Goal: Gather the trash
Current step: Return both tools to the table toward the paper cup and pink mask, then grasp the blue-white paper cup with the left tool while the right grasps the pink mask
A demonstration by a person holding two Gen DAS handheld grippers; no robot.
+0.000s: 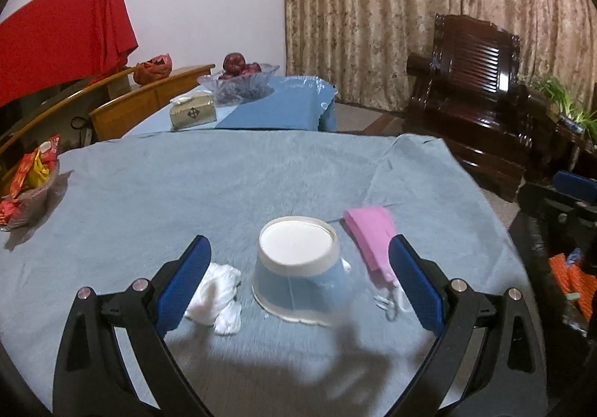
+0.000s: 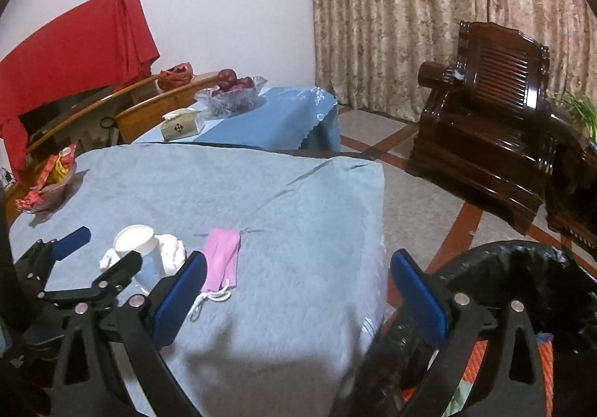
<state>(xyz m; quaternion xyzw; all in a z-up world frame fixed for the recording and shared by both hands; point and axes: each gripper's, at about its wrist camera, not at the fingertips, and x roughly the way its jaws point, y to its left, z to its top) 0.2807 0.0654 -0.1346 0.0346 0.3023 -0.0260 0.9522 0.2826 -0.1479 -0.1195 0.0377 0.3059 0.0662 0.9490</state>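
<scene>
The black-lined bin (image 2: pixel 522 282) is cut off at the right edge, its contents mostly hidden.

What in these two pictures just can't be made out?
- Inside of the upside-down cup: hidden in both views by its own wall.
- Bin contents: right view, dark black liner and the right gripper cover them.
- Mask ear loops: left view, blurred and partly behind the left gripper.
- Snack packets: print too small.

paper cup (image 1: pixel 298 267): upside down | crumpled tissue (image 1: pixel 216 299): touching it | pink mask (image 1: pixel 371 239): flat, beside
</scene>
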